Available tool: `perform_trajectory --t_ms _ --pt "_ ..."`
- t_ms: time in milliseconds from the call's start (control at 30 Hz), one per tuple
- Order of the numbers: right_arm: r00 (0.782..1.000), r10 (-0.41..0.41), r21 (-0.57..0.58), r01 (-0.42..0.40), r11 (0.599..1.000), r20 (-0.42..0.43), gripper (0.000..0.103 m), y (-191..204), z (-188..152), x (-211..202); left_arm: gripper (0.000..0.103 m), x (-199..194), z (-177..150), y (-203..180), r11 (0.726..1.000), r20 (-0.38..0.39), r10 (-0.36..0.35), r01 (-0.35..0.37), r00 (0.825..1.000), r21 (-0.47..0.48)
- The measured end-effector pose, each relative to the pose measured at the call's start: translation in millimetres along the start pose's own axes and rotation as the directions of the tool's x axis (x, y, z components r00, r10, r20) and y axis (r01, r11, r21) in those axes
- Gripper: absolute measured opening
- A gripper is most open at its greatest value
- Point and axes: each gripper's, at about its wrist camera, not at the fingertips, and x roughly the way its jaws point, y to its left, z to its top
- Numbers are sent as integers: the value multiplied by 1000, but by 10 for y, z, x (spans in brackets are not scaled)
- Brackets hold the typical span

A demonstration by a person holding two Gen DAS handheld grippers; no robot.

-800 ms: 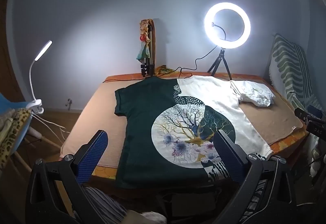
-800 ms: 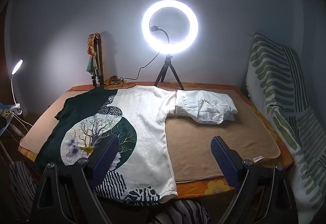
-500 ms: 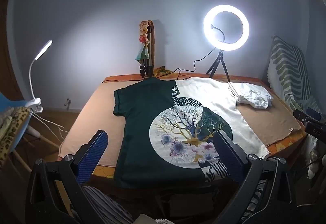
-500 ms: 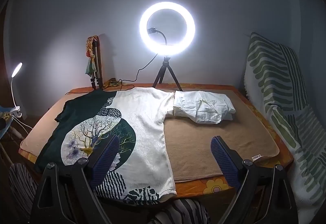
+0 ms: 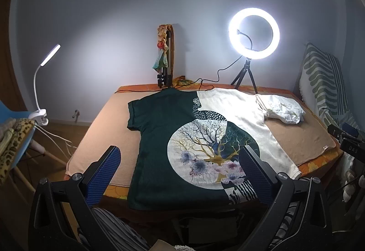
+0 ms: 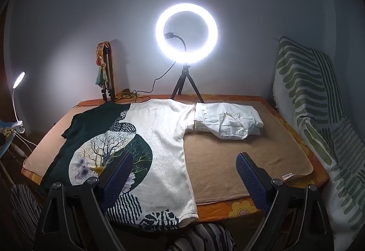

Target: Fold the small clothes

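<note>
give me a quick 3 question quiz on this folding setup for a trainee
1. True or false: the t-shirt lies spread flat on the table.
2. What sits by the shirt's white sleeve? A) folded white garment B) a shoe C) a book
3. Fill in: both the left gripper and right gripper are ____.

Key: 1 true; 2 A; 3 open

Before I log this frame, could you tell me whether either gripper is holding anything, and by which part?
Nothing is held. The left gripper and right gripper are both open above the T-shirt, which lies flat.
</note>
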Motion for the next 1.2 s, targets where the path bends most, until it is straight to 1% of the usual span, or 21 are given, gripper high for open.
perform_trajectory --t_ms 1200 --pt "1000 2 -1 -2 1000 -2 93 14 -11 26 103 36 -28 -32 1000 2 -6 6 1000 -9"
